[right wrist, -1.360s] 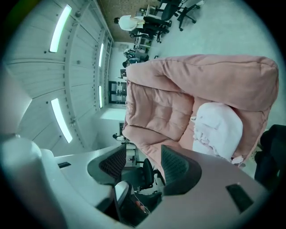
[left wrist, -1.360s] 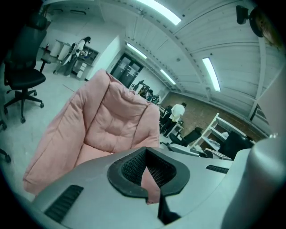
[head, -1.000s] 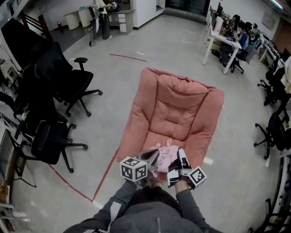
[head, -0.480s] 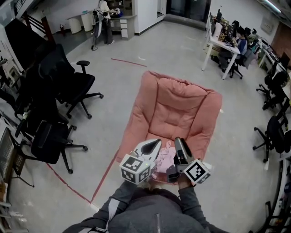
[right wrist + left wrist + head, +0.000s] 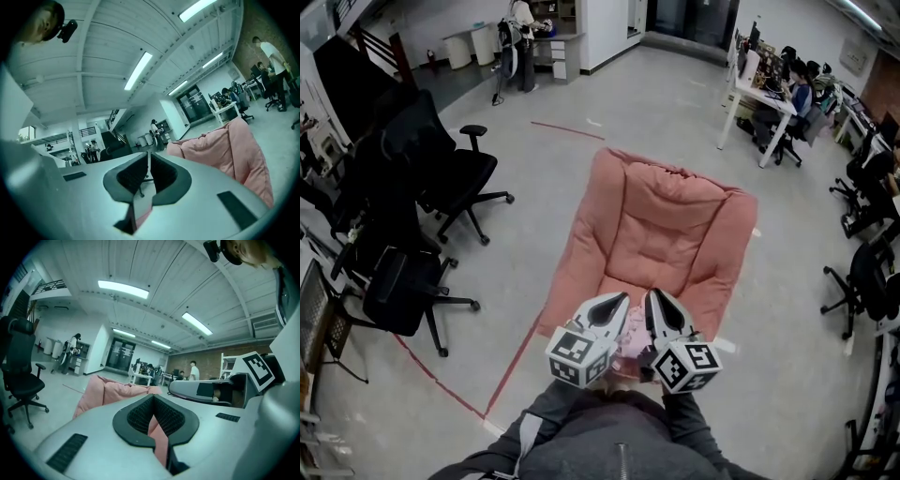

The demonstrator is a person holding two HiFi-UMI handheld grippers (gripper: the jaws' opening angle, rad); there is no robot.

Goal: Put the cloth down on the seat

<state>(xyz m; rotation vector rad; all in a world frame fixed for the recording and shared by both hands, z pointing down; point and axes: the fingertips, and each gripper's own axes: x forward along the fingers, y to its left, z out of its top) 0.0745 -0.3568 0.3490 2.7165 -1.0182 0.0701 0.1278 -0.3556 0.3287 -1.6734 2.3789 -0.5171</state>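
Grey floor [image 5: 525, 216] surrounds a pink armchair [image 5: 675, 211]. Above the front of its seat [image 5: 661, 264], the left gripper [image 5: 152, 423] is clamped on the pink cloth [image 5: 634, 345]. The right gripper [image 5: 146, 180], its jaws just closing, pinches it too.

The cloth [image 5: 630, 341] is pale pink, the seat [image 5: 661, 230] salmon — office chairs [image 5: 450, 173] black

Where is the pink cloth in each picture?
Head view: cloth low centre, between left tongs and right tongs.
Left gripper view: cloth bottom centre, pinched in left tongs.
Right gripper view: cloth sliver bottom centre, in right tongs, which just closed.
Shared landmark: pink chair.
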